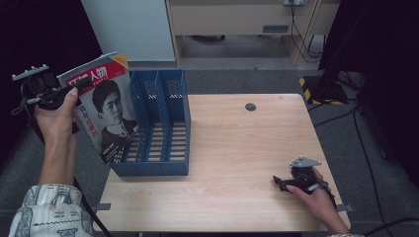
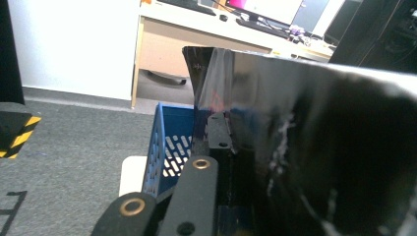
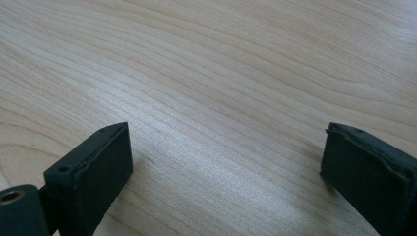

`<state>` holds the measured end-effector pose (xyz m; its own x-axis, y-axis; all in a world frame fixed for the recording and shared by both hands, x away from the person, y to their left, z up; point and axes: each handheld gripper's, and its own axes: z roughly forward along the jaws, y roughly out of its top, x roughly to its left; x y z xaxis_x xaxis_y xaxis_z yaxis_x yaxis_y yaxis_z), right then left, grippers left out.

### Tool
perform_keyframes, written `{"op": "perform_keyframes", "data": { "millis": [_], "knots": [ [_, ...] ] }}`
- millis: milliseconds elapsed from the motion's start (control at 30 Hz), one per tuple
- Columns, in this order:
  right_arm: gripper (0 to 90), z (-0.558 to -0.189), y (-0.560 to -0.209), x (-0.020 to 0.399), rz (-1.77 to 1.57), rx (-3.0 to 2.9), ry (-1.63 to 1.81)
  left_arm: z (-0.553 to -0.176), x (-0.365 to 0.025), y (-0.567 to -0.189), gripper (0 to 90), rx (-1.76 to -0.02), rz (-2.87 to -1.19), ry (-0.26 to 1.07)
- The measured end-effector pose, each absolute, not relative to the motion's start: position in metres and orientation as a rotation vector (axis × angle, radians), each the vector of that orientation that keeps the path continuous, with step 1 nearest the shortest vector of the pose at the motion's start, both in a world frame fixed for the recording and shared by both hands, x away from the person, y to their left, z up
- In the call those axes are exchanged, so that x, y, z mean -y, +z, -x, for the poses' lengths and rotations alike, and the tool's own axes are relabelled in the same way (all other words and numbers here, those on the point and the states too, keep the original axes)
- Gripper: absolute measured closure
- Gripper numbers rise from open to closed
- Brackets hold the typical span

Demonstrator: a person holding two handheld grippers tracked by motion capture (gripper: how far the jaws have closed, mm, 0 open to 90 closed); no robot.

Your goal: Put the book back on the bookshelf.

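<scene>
Magazine clamped in left tongs, tilted beside blue file rack

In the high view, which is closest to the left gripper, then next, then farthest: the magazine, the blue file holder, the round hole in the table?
From the left gripper:
1. Magazine, clamped in its jaws at the table's left edge.
2. Blue file holder, just right of the magazine.
3. Round hole, far right, near the table's back edge.
</scene>
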<state>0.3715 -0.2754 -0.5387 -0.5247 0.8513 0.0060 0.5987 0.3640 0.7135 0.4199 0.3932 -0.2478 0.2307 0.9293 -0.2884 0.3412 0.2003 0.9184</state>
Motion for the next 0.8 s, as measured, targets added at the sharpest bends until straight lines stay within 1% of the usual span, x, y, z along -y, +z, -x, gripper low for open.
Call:
{"op": "perform_keyframes", "data": {
  "millis": [800],
  "knots": [
    [5.7,-0.3715,-0.5388,0.2753,-1.270,-2.264,0.956,-0.4207,-0.3864,-0.2514,86.3,-1.280,-1.329,0.675]
  ]
}}
